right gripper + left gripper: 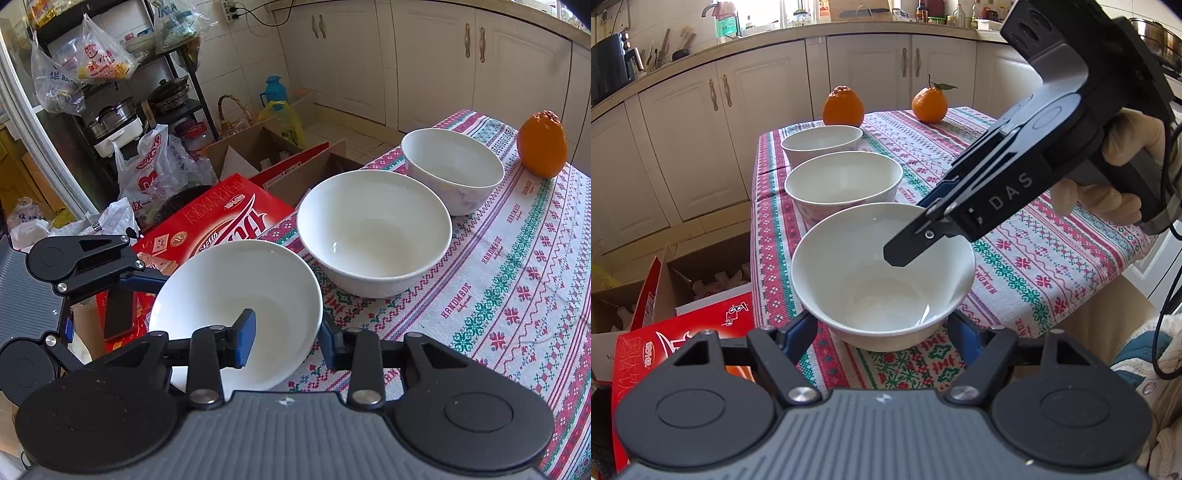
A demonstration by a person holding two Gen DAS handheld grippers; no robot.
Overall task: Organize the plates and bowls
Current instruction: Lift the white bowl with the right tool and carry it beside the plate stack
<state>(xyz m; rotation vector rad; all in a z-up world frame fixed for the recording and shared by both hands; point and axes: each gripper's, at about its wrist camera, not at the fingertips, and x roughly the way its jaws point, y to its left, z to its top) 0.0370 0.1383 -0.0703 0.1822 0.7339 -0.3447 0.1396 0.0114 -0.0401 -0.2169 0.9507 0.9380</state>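
Cream kitchen cabinets (pixel 701 122) back a small table under a cross-stitch tablecloth (pixel 1052 258), where three white bowls sit in a row along its edge, two mandarins (pixel 843 106) beyond them. The near bowl (pixel 882 273) lies between the left gripper's (pixel 882 332) wide-spread fingers, which hold nothing; whether they touch its wall I cannot tell. The right gripper (pixel 284 336) straddles that bowl's rim, one blue pad (pixel 245 338) inside and the other outside, the jaws part open and seemingly not yet clamped. The step looks like lifting this bowl to nest it in the middle bowl (pixel 373 232). Pinch the rim firmly, lift straight up, keep it level, and lower it centred, since glazed porcelain may slip.
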